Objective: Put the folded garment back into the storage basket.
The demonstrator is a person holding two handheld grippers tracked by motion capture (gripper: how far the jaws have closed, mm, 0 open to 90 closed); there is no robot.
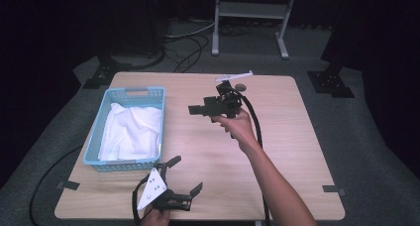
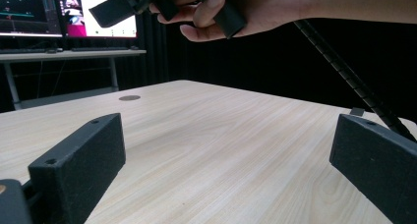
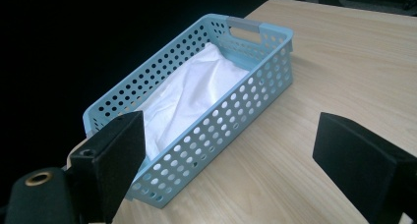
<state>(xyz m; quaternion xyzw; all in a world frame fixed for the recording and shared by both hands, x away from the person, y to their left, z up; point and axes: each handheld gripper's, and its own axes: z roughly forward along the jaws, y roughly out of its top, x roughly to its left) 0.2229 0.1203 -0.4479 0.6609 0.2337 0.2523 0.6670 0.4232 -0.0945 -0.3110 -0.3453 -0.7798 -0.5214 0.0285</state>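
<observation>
The right gripper [image 1: 195,109] is held above the middle of the bench [image 1: 297,151], its jaws spread with nothing between them, aimed toward the blue basket [image 3: 255,94]. That basket stands at the bench's left side, and a white cloth [image 3: 189,98] lies crumpled inside it. The left gripper [image 1: 185,175] sits low at the near edge, just in front of the basket, jaws also spread wide over bare wood.
</observation>
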